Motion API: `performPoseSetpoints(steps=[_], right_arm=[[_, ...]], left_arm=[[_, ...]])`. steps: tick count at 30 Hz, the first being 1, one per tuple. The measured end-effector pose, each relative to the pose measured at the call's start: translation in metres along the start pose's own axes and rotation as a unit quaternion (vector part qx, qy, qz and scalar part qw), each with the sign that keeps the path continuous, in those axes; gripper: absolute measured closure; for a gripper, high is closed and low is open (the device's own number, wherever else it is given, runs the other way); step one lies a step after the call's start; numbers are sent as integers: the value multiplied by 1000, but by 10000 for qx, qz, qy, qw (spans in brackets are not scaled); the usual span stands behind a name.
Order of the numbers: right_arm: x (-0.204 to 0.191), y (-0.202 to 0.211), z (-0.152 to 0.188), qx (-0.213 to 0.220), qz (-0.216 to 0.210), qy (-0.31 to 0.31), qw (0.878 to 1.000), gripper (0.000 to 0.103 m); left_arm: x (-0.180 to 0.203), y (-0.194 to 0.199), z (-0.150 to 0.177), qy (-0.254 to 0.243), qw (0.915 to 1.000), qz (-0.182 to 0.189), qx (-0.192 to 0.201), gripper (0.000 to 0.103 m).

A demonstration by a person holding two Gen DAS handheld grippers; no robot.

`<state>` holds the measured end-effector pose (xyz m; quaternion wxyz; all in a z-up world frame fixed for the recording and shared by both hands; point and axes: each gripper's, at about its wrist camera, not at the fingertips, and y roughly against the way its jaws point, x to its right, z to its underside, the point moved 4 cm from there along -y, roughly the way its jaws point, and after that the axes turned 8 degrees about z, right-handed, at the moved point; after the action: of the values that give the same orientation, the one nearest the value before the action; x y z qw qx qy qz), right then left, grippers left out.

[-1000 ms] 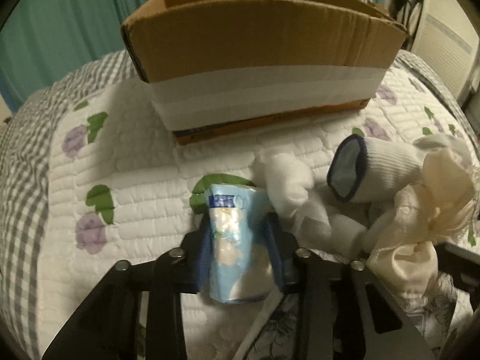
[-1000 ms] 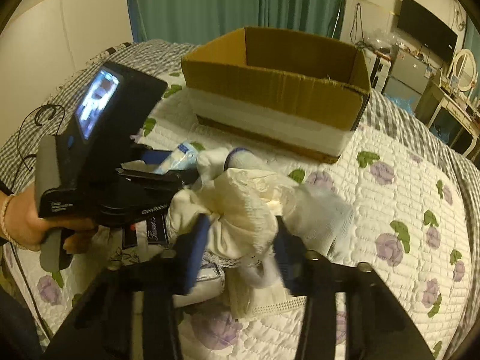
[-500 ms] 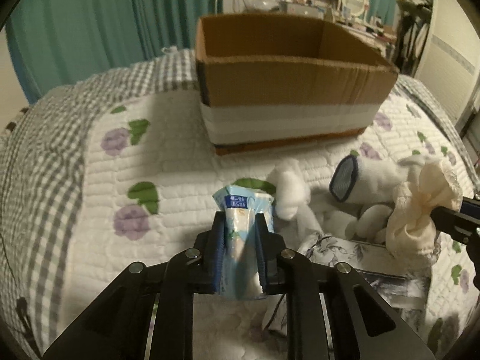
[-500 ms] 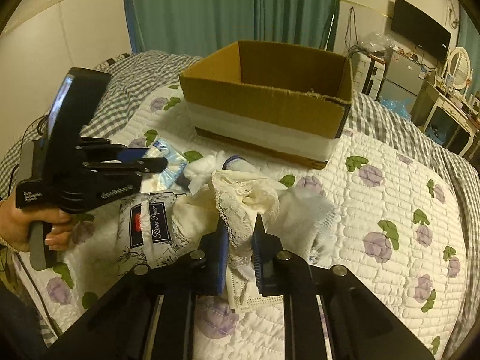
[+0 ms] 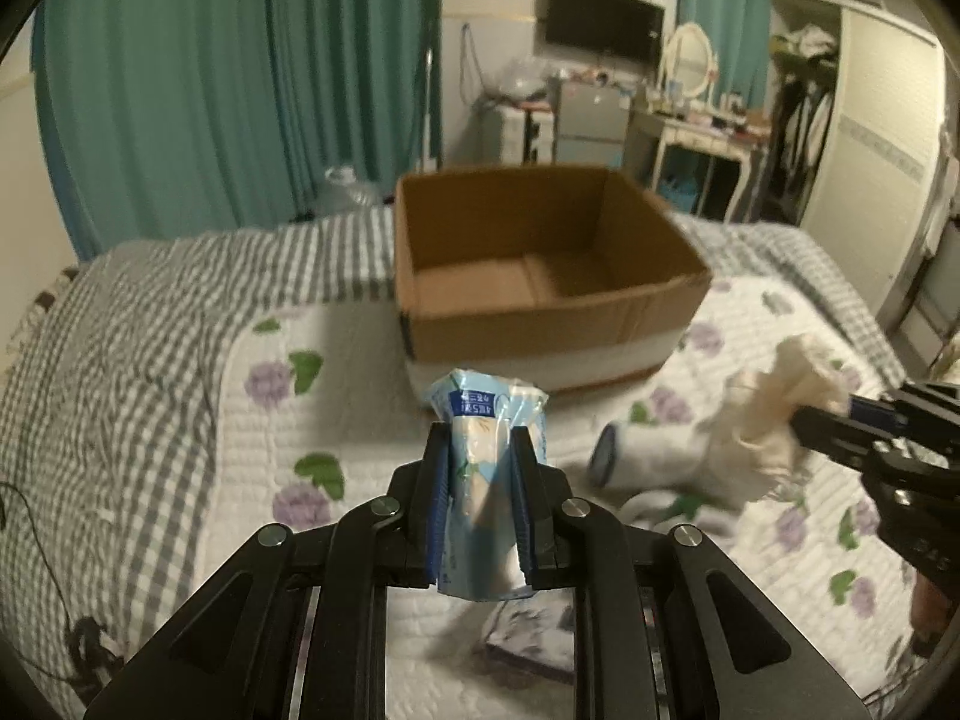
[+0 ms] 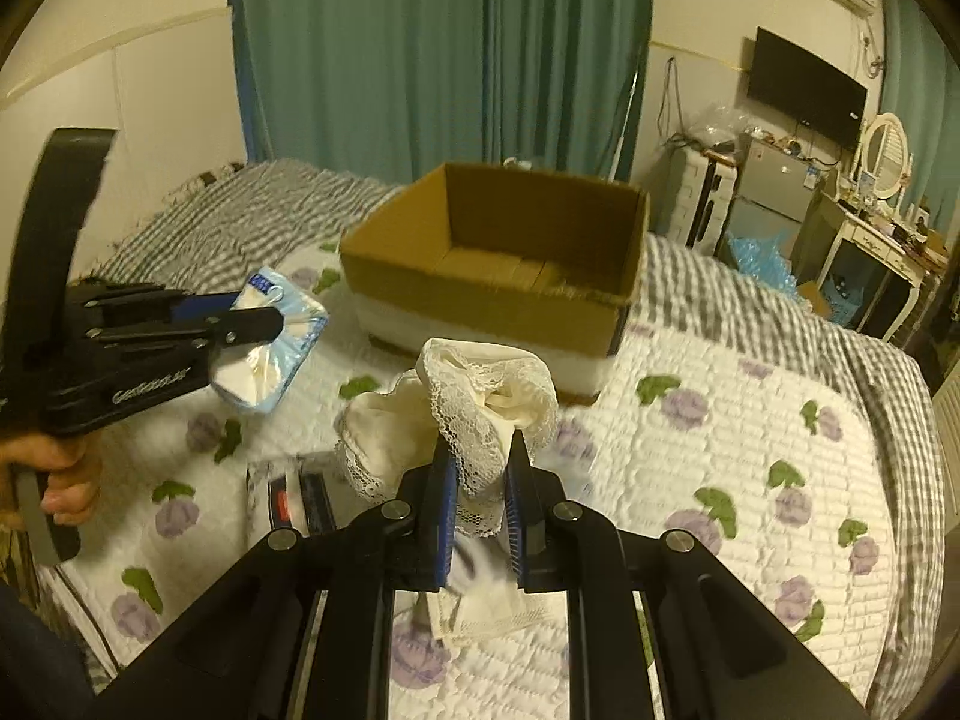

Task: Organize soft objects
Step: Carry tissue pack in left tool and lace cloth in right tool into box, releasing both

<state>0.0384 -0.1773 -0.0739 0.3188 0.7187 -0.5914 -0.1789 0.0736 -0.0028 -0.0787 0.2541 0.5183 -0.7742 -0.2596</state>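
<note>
Fingers of left gripper (image 5: 478,456) clamped on crinkly blue plastic tissue pack (image 5: 487,468), right gripper (image 6: 480,468) fingers pinching cream lace-trimmed cloth (image 6: 480,414), both lifted just before the open brown cardboard box (image 5: 540,276) on quilted floral bed (image 6: 750,480).

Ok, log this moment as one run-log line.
left gripper: shut on tissue pack | right gripper: shut on lace cloth | cardboard box: empty | both lifted

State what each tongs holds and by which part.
Left tongs pinch the blue tissue pack across its middle; right tongs pinch the cream lace cloth by its bunched lower part.
</note>
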Motion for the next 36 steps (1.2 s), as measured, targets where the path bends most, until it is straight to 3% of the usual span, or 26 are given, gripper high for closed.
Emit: performPoseSetpoints(steps=[11,23,32,36], right_arm=[[19,27,-54,714,262,-111,9970,89],[20,43,-118,1437,497,23,9884,89],[28,34,-156,1624,589,-139,9849,89],[28,25,-175,1741,747,68,9819,89]], left_arm=[[12,36,-49,143,9980,240,560,85],[-14,64,-107,158,9893,-178,1436,85],[-32,50,-130,81,9855,-467,1628,85],[-35,37,-136,67,9863,-465,1584,85]])
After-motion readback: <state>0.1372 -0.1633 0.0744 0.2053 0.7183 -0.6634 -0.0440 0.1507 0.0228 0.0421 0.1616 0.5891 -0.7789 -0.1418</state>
